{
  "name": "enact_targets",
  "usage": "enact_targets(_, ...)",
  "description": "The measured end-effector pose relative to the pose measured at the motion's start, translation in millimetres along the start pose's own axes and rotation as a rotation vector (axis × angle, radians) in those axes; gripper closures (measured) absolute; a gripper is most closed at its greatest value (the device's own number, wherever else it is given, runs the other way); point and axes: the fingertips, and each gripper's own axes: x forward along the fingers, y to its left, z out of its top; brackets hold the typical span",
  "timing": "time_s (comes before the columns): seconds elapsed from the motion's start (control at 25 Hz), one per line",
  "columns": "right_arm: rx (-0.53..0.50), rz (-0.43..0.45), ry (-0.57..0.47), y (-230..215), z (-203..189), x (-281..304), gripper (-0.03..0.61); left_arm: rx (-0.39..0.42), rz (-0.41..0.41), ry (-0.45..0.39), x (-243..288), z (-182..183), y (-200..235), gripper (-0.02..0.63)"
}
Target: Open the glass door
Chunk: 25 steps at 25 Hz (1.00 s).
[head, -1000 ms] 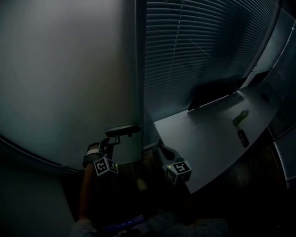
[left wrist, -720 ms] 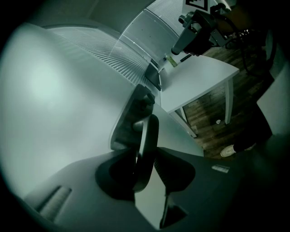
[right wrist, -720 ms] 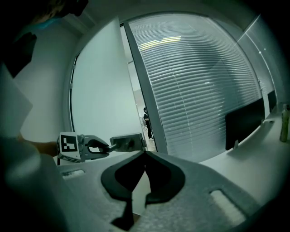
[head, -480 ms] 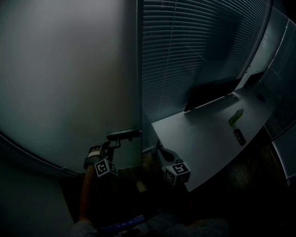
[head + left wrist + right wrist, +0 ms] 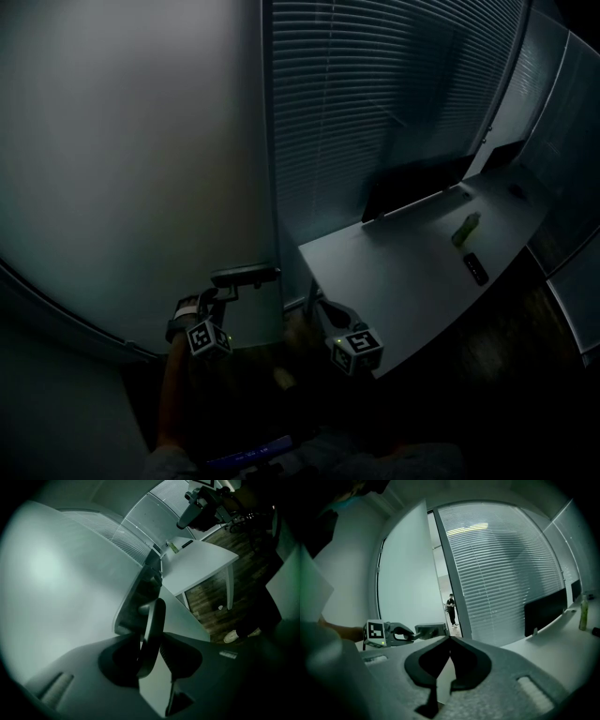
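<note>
**Head view.** The left claw [image 5: 221,292] is clamped on the dark metal lever handle [image 5: 246,276] of the frosted glass door [image 5: 131,169]. The handle lies at this claw's tips and runs on past them toward the door's edge. The right claw [image 5: 325,307] hangs free to the right of the left claw, well apart from the handle and just beside the near corner of the white rectangular desk [image 5: 412,272].

**Left gripper view.** The lever runs straight up between the jaws, and both pads press its sides. The door panel fills the space to this claw's left. The desk stands ahead and to its right.

**Right gripper view.** The jaw tips meet with nothing between them. Ahead and to the left of this claw are the left claw and the handle. Just past the handle a narrow gap shows between the door's edge and the grey frame post [image 5: 445,550], so the door is judged to be ajar.

**Procedure (judgement).**
- The step in hand is swinging the door wider.
- Hold the lever square between the pads and do not twist it.
- Move the left claw along the door's arc, not in a straight line, because the smooth lever could slide out of the pads.
- Keep the right claw clear of the door's edge and the desk corner.
</note>
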Motion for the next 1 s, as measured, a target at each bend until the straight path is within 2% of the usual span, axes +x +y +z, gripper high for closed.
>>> enact_targets(0.76,-0.022,0.014,0.030,26.1,-10.3,-58.8,0.575,-0.011,-0.010,0.000,-48.4,1.2,-26.5,0.471)
enact_targets(1.0,-0.024,-0.007,0.022,33.1,-15.8,-73.6,0.575,0.001,-0.028,-0.010,-58.7,-1.8,-37.1,0.472)
